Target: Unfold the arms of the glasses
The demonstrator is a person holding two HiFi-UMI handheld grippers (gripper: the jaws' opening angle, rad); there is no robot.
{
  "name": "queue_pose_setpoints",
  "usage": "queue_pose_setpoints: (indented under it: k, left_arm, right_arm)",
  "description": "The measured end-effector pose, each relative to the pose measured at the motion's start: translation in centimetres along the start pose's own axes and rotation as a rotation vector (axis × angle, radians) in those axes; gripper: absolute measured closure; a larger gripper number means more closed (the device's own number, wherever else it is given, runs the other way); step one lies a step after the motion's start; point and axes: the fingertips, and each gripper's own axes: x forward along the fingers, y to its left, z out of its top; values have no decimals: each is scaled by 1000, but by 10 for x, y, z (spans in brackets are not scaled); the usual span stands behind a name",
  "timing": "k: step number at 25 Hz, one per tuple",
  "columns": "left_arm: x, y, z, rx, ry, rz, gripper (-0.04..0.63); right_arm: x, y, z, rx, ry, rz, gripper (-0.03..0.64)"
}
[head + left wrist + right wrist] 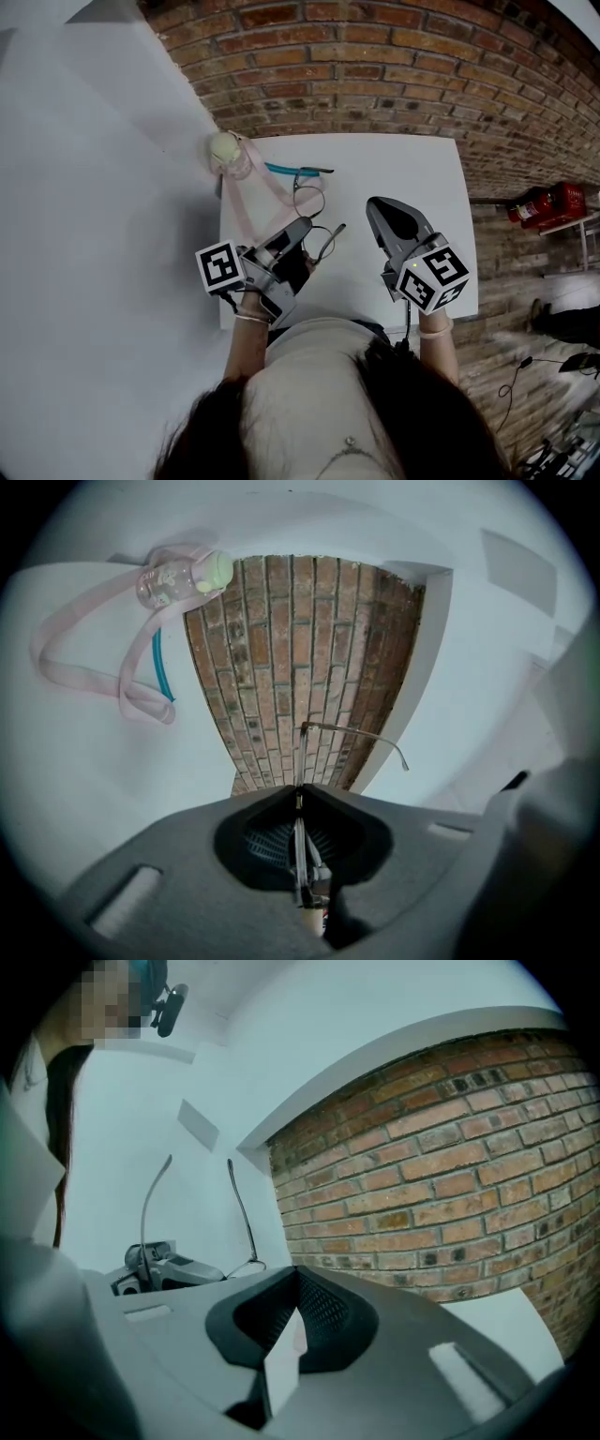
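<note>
Thin wire-framed glasses (317,225) hang just above the white table (412,169), near its middle. My left gripper (300,228) is shut on their frame. In the left gripper view the frame (298,841) is pinched edge-on between the shut jaws (298,791), and one arm (354,733) sticks out sideways to the right past the tips. My right gripper (379,205) hovers to the right of the glasses, shut and holding nothing (298,1277). The right gripper view shows two thin glasses arms (241,1211) rising above the left gripper (161,1269).
A small clear bottle with a pale green cap (225,150) and a long pink strap (253,202) lies at the table's far left corner (178,576). A teal strip (281,170) lies beside it. A brick floor (375,66) surrounds the table; a white wall stands at left.
</note>
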Motion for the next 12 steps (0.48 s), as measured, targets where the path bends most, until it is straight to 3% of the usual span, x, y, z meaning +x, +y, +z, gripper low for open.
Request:
queue_pose_setpoints:
  k: [7,12]
  left_arm:
    - [2,1,0,0,6,15,571]
    - [3,4,-1,-2,14,22,571]
  right_arm:
    - [3,-9,-12,-29,36,-55,611]
    - [7,-5,-21,-53,66,-32,612]
